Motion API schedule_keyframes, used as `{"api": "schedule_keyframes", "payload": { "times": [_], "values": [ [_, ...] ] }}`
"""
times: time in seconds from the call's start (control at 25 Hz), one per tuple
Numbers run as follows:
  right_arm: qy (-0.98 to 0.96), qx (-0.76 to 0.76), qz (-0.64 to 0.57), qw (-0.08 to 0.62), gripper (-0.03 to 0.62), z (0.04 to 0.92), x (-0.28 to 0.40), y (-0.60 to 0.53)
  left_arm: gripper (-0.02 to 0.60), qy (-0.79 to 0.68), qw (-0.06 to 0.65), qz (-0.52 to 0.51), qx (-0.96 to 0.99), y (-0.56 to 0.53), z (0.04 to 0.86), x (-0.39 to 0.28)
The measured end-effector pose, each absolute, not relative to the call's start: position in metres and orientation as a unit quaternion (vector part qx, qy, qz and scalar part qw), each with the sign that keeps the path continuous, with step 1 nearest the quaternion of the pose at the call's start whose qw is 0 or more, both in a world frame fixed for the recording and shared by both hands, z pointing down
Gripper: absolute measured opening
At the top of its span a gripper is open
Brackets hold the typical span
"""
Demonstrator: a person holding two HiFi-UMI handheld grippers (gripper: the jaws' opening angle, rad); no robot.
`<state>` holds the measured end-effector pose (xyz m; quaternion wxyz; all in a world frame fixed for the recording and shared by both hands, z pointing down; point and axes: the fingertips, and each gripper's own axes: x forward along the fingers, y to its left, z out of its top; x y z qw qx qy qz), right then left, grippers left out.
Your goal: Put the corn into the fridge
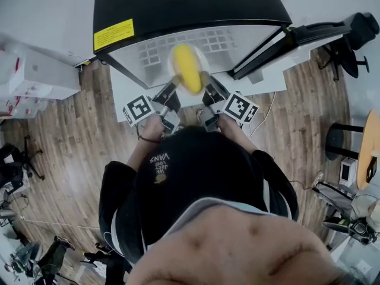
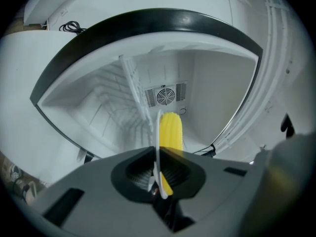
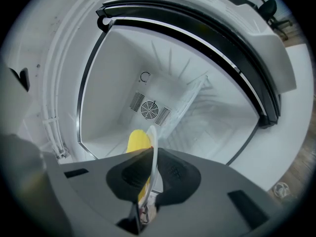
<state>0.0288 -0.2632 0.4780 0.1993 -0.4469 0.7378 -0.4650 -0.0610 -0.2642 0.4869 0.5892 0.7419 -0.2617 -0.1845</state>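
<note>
Found left claw [image 1: 174, 86] and right claw [image 1: 208, 85] clamped on round white plate [image 2: 159, 127], levelling yellow corn cob [image 1: 186, 69] toward open black-topped fridge [image 2: 217, 93].

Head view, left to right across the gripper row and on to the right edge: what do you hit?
left hand-held gripper → corn → right hand-held gripper → fridge door → office chair

Wood-plank floor [image 1: 65, 135], black office chair [image 1: 359, 28], round wooden table [image 1: 372, 141]
</note>
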Motion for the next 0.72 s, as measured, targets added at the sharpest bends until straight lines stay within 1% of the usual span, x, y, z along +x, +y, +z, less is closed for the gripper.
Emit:
{"api": "schedule_keyframes", "payload": {
  "times": [0.72],
  "values": [
    [0.762, -0.403, -0.478, 0.167, 0.028, 0.48, 0.033, -0.294, 0.034, -0.3, 0.59, -0.227, 0.714, -0.284, 0.489, -0.054]
  ]
}}
